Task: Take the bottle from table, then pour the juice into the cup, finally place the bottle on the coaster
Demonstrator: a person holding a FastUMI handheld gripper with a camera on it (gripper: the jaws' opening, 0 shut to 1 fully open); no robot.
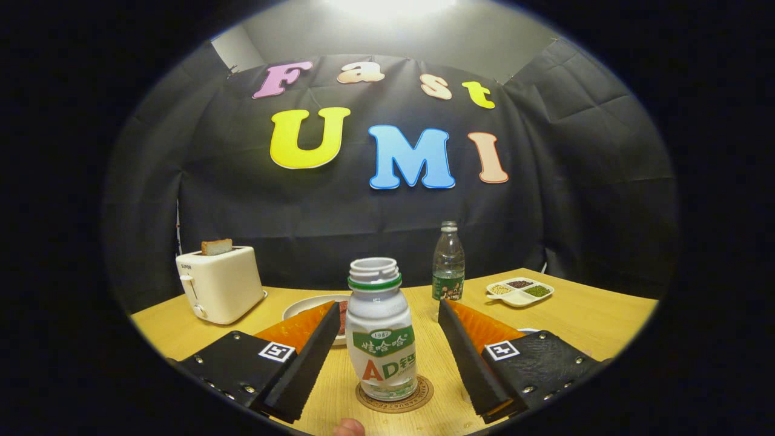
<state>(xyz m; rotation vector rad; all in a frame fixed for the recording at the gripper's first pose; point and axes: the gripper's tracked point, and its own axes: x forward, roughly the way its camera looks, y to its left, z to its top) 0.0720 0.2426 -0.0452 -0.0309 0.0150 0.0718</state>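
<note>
Gripper view: the bottle (381, 330) stands upright on the coaster (394, 395) on the table (581, 312), uncapped, directly between the fingers of the tool (387, 357) — fingers spread apart, neither touching it (gaps on both sides). Long axis vertical; placement appears complete, so a straight withdrawal should clear it.

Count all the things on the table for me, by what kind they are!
Bottles: 2, white open plastic bottle between the open jaws, clear water bottle
Toasters: 1, cream toaster
Dishes: 2, white plate, divided snack tray
Coasters: 1, round cork coaster
Total: 6
</note>
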